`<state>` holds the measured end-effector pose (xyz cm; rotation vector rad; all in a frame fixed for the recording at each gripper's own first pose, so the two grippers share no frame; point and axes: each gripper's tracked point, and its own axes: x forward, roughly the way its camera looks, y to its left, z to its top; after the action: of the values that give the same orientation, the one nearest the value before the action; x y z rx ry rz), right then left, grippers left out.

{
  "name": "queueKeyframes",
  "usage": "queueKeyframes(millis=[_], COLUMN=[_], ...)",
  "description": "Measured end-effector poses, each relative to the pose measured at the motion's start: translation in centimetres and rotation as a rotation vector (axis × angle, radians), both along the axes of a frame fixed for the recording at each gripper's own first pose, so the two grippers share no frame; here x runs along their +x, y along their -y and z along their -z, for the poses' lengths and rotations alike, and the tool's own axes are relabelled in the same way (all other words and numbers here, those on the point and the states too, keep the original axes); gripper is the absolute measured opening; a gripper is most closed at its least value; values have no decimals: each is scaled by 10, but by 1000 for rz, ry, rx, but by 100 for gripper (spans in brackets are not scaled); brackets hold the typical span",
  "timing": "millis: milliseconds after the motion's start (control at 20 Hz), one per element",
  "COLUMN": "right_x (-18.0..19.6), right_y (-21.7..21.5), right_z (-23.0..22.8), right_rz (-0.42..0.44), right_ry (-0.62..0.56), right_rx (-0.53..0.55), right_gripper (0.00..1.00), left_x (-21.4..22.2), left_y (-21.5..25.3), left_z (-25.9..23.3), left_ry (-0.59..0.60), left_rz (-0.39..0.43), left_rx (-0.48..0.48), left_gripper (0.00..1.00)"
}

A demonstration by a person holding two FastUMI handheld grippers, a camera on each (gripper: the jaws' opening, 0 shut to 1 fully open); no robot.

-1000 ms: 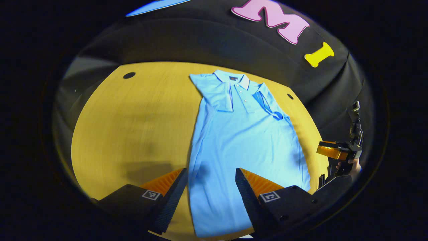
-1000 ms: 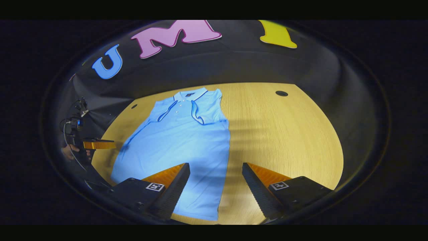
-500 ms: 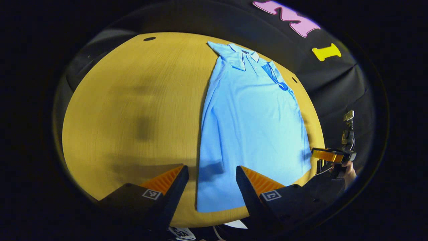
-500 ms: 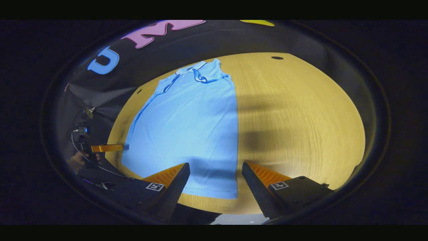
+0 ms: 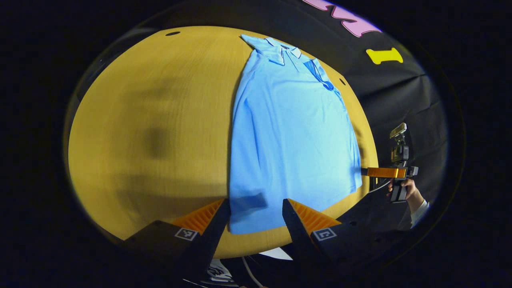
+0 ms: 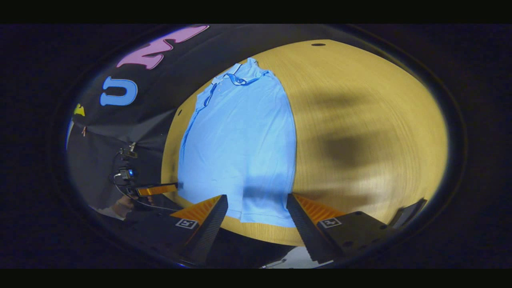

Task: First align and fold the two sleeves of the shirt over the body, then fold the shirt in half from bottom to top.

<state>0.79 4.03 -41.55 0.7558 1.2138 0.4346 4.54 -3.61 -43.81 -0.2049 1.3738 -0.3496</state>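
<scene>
Both sleeves (image 5: 316, 74) lie folded over the chest of the shirt (image 5: 288, 132), just below the collar (image 5: 286, 52); on this evidence the first stage appears complete. Shirt lies flat on the table (image 5: 160, 120), collar at the far end, hem (image 5: 248, 228) close to the near edge; body smooth, no bottom-to-top fold made; that stage is judged outstanding.

Left gripper (image 5: 255, 214): fingers wide apart, nothing between them, poised over the hem corner on its own side; contact with the cloth cannot be confirmed. Right gripper (image 6: 257, 210): fingers likewise wide, empty, framing the opposite hem corner (image 6: 276, 218); in the left gripper view it is seen farther off, held in a hand (image 5: 404, 188) beside the shirt's edge.

Assessment: roughly half done; remaining work is to take both hem corners, carry them up to the shoulders and lay the hem level with the collar; an uneven lift would skew the fold.
</scene>
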Motion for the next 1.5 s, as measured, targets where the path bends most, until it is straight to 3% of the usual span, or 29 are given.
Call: queueKeyframes(millis=[100,150,200,250,300,350,450,550,600,650,750,850,900,950,1000,1100,1150,1250,1500], right_x=[-6,-9,-14,-17,-22,-27,-31,-27,-26,-28,-28,-26,-23,-22,-18,-9,-1,15,64], right_y=[-13,-17,-15,-15,-18,-22,-28,-28,-29,-30,-30,-30,-29,-29,-31,-35,-38,-39,-30], right_z=[-1,3,10,12,12,12,20,18,18,19,19,18,17,17,16,12,9,2,-25], right_rz=[-10,-18,-38,-48,-50,-59,-92,-67,-65,-64,-68,-65,-63,-65,-64,-49,-38,-13,56], right_ry=[-40,-55,-61,-61,-80,-112,-108,-118,-121,-113,-109,-91,-75,-69,-58,-41,-31,3,98], right_rx=[55,52,24,8,11,19,-9,-5,-1,5,11,14,14,17,26,65,84,113,161], right_gripper=[78,81,79,53,42,31,30,20,14,7,2,8,0,5,1,5,8,4,8], left_x=[-3,0,0,0,0,-1,-3,-4,-6,-4,-2,-3,-4,-3,-1,8,15,33,78], left_y=[10,11,11,9,9,6,3,2,5,7,8,9,9,10,11,12,13,13,18], left_z=[2,5,8,10,12,13,14,16,17,15,16,15,14,12,8,-1,-5,-12,-41], left_ry=[-35,-43,-48,-46,-39,-27,3,6,7,-2,8,28,35,45,56,80,95,126,228], left_rz=[-29,-48,-60,-58,-47,-25,27,50,50,50,64,91,100,103,101,90,82,61,32], left_rx=[-58,-67,-57,-42,-27,-5,33,52,45,39,36,37,34,26,15,-3,-9,-8,-7], left_gripper=[87,84,75,69,55,49,32,23,9,8,6,6,6,6,6,6,6,6,6])
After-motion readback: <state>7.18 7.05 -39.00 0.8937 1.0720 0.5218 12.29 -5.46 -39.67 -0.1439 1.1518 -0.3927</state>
